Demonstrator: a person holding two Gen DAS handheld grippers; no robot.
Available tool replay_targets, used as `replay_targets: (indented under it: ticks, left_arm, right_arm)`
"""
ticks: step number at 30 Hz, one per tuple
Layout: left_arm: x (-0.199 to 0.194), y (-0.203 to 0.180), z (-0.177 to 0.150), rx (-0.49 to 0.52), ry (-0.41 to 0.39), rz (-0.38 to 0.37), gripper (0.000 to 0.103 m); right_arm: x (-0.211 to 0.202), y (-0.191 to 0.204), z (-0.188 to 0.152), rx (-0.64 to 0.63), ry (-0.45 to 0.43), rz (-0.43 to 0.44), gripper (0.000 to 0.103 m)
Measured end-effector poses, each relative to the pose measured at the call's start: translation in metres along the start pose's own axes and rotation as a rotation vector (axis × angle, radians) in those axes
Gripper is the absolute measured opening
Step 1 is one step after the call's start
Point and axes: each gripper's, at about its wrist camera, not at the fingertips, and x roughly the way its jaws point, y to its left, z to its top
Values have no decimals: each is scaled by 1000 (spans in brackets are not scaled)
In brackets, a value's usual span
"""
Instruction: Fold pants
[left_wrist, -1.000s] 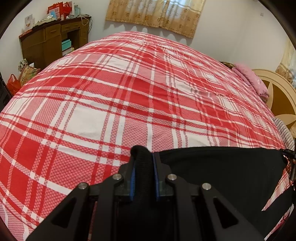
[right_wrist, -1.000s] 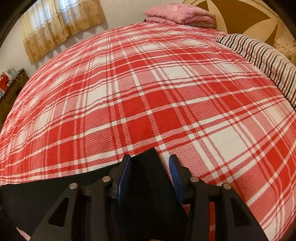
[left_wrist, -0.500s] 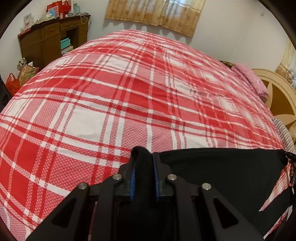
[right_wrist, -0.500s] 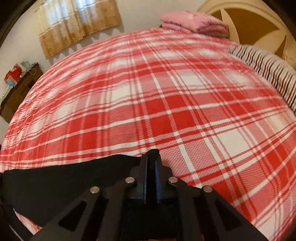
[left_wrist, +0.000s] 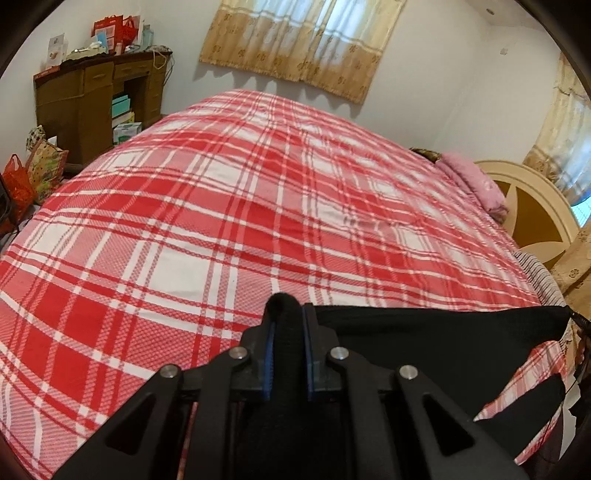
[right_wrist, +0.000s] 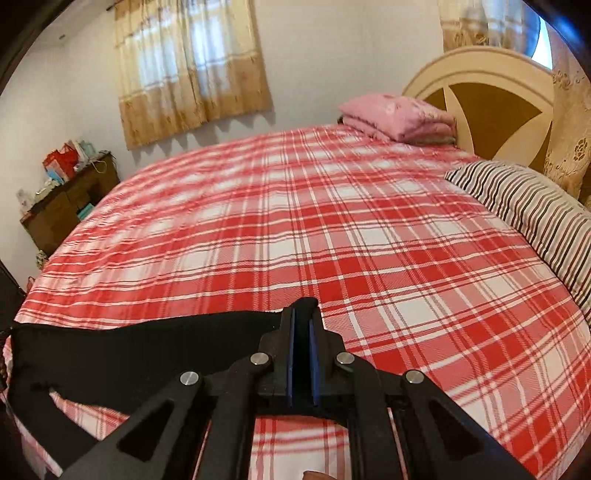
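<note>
The black pants (left_wrist: 436, 347) hang stretched between my two grippers above the near edge of the bed. My left gripper (left_wrist: 287, 325) is shut on one end of the black fabric, which bulges out between its blue pads. My right gripper (right_wrist: 302, 325) is shut on the other end, a corner of cloth poking past its tips. In the right wrist view the pants (right_wrist: 122, 354) run off to the left and droop below the held edge.
The bed with a red and white plaid sheet (left_wrist: 258, 206) fills both views. A folded pink blanket (right_wrist: 399, 118) and a striped pillow (right_wrist: 524, 206) lie by the cream headboard (right_wrist: 480, 85). A brown desk (left_wrist: 92, 103) and bags (left_wrist: 33, 177) stand at the left.
My right gripper closed on the pants corner, having been open around it a second ago. Both grippers have lifted, so more of the room shows. The left stayed shut.
</note>
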Motion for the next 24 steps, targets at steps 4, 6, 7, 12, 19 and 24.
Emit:
replay_targets:
  ticks: [4,6,7,12,19,24]
  left_arm:
    - [-15,2,-1,-2,-33,-32,13]
    - [-22,4,-3,-6,-48,-50,13]
    - [-26,4,-4,-10,-60,-65,13]
    - [-44,8,-12,-21,-116,-139,13]
    - [-71,7,-25,11,-166,-198,12]
    - [-86,13,-30,43,-208,-206,12]
  right_arm:
    - [-25,-2,-10,-8,-35,17,6]
    - [-33,-5,-16,-5,-44,25,6]
    - [-37,-6,-19,-2,-48,29,6]
    - [-59,-13,-41,14,-80,67,6]
    - [-89,-22,-71,30,-123,107,5]
    - [-105,-41,-92,63,-135,117,5]
